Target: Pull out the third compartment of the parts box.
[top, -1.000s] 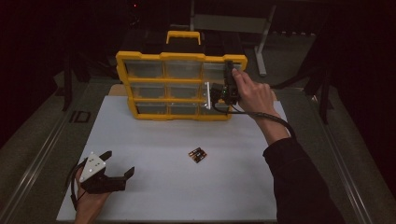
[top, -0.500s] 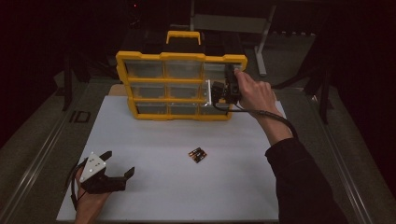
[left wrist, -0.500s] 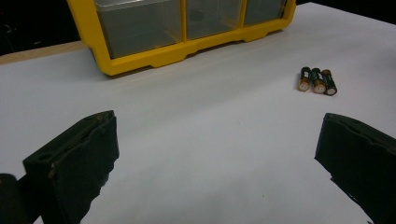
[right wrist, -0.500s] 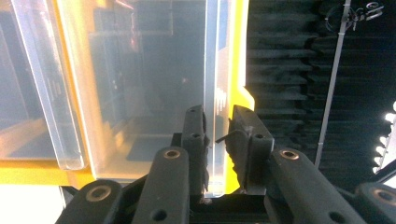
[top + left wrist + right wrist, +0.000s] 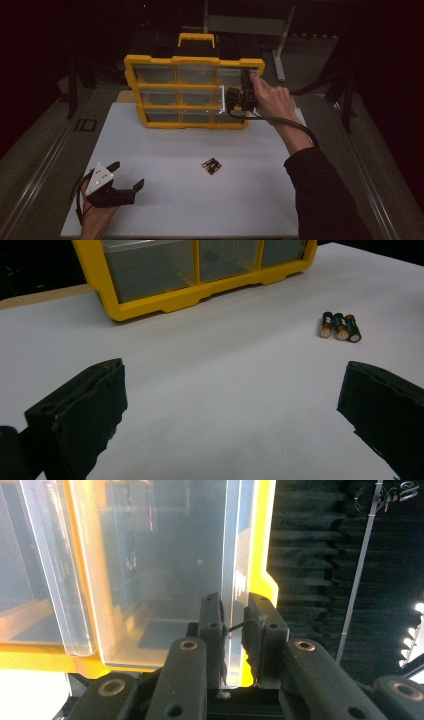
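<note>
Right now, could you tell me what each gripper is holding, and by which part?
The right gripper is shut on the clear drawer's front lip. The left gripper is open and holds nothing.

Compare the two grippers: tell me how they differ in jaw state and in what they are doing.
The left gripper has its jaws spread wide with nothing between them; the right gripper is shut on the clear drawer front. The left one sits low over the white table, away from the batteries; the right one is raised at the yellow organizer. Both are hand-held with black jaws.
</note>
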The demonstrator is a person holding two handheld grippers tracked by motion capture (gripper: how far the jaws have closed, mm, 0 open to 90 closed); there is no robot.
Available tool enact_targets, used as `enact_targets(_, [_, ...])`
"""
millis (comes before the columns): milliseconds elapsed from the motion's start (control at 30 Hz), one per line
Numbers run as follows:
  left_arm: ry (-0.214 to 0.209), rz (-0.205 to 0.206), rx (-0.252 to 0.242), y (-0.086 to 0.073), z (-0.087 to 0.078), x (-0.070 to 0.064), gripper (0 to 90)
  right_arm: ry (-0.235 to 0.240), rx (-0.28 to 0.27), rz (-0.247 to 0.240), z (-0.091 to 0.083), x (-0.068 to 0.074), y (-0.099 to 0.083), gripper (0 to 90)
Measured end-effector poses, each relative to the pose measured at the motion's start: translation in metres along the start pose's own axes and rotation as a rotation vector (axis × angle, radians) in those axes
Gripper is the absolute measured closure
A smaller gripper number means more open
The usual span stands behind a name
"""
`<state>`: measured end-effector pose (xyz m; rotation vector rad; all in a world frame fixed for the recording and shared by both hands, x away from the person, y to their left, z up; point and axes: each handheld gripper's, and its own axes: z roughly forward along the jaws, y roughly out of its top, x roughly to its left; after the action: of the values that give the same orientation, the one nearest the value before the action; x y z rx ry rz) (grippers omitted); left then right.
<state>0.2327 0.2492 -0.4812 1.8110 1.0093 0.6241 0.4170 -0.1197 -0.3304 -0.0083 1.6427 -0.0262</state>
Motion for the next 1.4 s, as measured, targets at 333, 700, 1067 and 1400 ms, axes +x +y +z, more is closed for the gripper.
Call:
enact_targets(333, [0.000,0.002,0.000,0.000,0.000,0.000,0.0,0.000,-0.013,-0.016,-0.008,0.000,-0.001,78.9])
enact_targets(700, [0.000,0.006,0.000,0.000,0.000,0.000,0.0,0.006,-0.032,-0.010,-0.021,0.000,-0.004,78.9])
enact_targets(1067, [-0.001,0.005,0.001,0.000,0.001,-0.001,0.0,0.022,-0.051,-0.020,-0.036,0.000,-0.006,78.7])
enact_targets(1400, [0.000,0.002,-0.001,0.000,0.000,0.000,0.0,0.026,-0.058,-0.029,-0.044,-0.001,-0.007,78.7])
